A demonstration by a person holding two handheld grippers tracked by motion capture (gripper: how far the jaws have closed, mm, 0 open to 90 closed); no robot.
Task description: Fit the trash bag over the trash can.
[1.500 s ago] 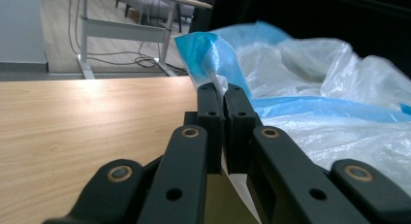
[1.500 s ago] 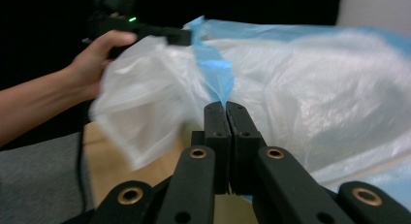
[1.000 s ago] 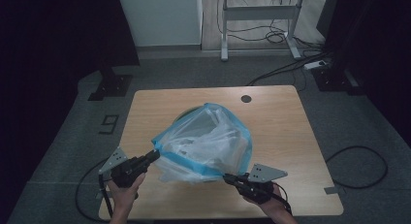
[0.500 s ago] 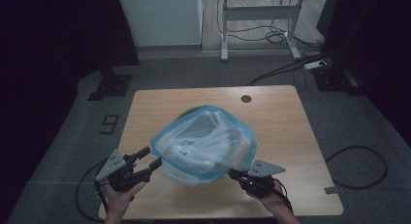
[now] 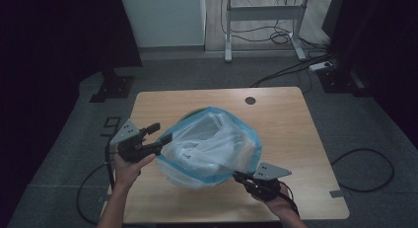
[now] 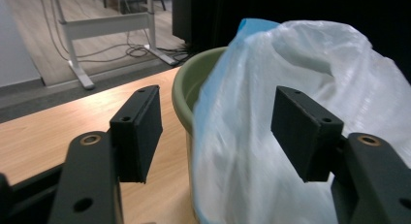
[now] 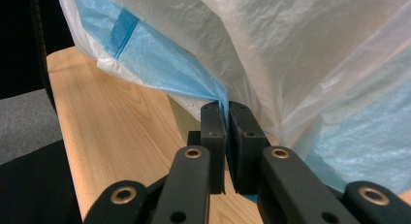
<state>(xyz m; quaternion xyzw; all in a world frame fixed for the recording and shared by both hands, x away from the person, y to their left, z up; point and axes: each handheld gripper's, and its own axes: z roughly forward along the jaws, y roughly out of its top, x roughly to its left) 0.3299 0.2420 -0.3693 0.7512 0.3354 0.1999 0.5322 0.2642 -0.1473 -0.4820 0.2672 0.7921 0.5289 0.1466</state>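
Bag (image 5: 212,141) draped over green bin (image 6: 191,88), mid-table (image 5: 296,119). R gripper (image 7: 226,112) clenched on blue hem at bag's near-right edge (film pinched flat betw pads). L gripper (image 5: 160,133) released, jaws just been opening, now wide apart at bag's left side; bag film and bin rim betw them in left gripper view, pads not pressing.

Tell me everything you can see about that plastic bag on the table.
The plastic bag is thin, crinkly and translucent white, with a blue band along its rim. It billows loosely over a green basin on the wooden table. The right tool is shut on its blue edge, pulling the film taut. The left tool stands open, its jaws just opened, with the bag's side bulging between them, seemingly unpinched.
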